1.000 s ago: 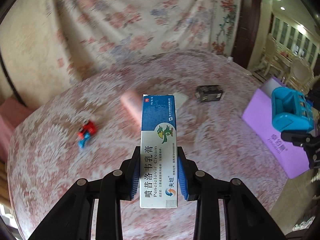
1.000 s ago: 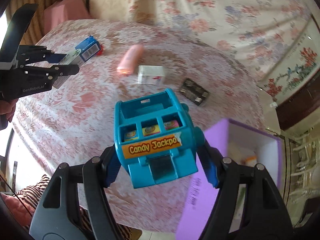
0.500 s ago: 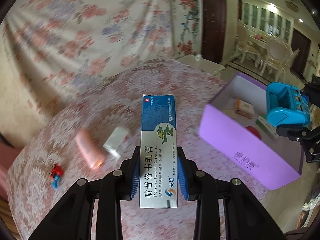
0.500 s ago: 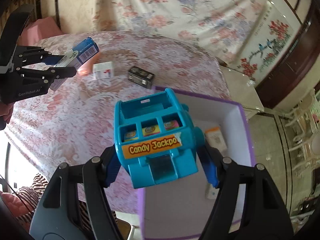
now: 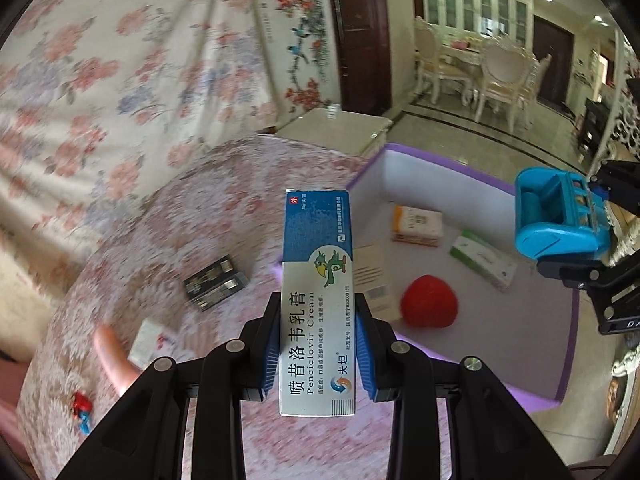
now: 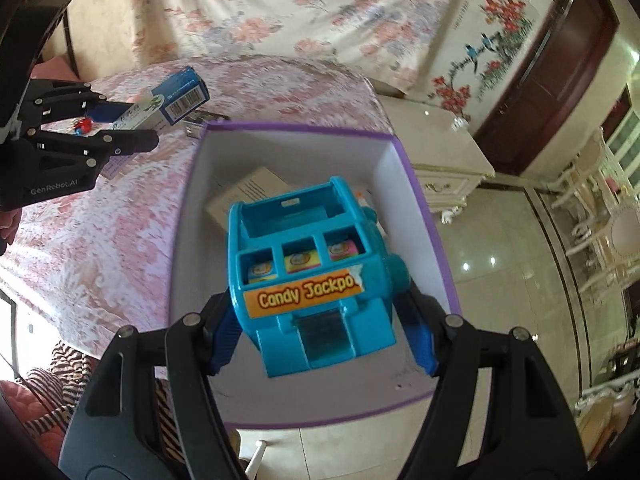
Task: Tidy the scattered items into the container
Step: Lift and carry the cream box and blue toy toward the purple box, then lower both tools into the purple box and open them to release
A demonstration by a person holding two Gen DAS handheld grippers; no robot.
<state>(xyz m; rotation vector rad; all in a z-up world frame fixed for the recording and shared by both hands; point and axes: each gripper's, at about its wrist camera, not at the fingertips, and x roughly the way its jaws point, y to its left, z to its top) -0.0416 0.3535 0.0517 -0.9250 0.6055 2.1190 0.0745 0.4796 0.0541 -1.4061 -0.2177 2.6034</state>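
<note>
A left gripper (image 5: 316,354) clamps a blue cream box (image 5: 318,292) at centre frame. To the right, an open purple box (image 5: 568,344) holds a red ball (image 5: 429,306) and cartons. At far right, another gripper grips a blue toy (image 5: 558,220).

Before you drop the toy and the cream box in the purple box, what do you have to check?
1. Right gripper holds the Candy Jackpot toy firmly: ok.
2. Toy is over the purple box: ok.
3. Left gripper holds the cream box firmly: ok.
4. Cream box is over the purple box: not ok, it looks short of the rim.
5. Bare floor under the toy: cannot tell.
6. Grippers apart: ok.
</note>
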